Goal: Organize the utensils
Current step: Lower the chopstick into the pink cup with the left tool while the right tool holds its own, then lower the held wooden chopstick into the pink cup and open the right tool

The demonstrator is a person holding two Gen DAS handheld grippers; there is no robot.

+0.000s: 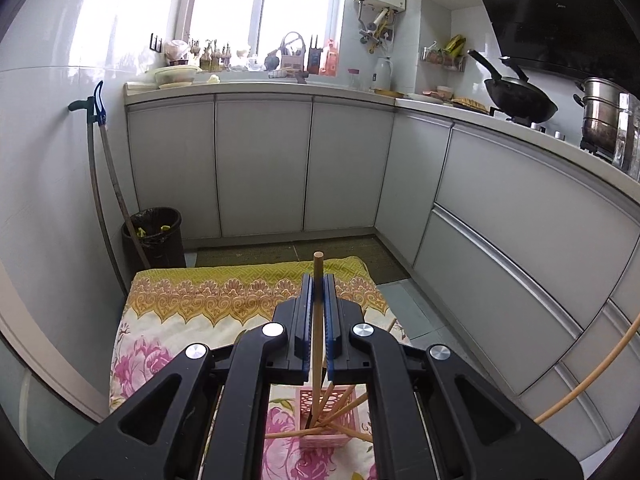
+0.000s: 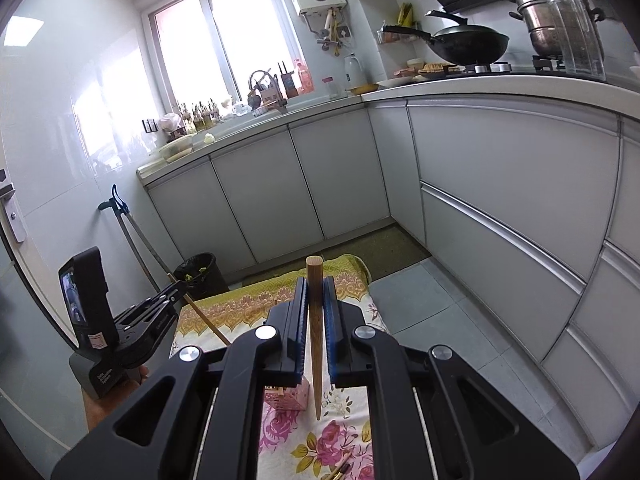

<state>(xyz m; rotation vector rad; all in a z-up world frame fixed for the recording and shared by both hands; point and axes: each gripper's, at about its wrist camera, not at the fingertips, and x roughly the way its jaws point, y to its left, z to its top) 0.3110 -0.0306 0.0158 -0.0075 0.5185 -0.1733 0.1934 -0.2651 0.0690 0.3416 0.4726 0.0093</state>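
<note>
In the left wrist view my left gripper (image 1: 318, 285) is shut on a pale wooden chopstick (image 1: 318, 344) that stands upright between the blue pads. Its lower end reaches into a pink perforated holder (image 1: 326, 424) that holds several other chopsticks splayed outward. In the right wrist view my right gripper (image 2: 315, 286) is shut on a darker, tapered chopstick (image 2: 316, 352) held point down, hanging above the floral cloth just right of the pink holder (image 2: 296, 398). The left gripper (image 2: 178, 287) shows at the left there with its chopstick (image 2: 204, 320).
The floral cloth (image 1: 180, 320) covers a low table in the kitchen aisle. Loose utensils (image 2: 340, 470) lie on it near the bottom edge. A black bin (image 1: 154, 236) and leaning poles stand at the far left. White cabinets (image 1: 500, 240) run along the back and right.
</note>
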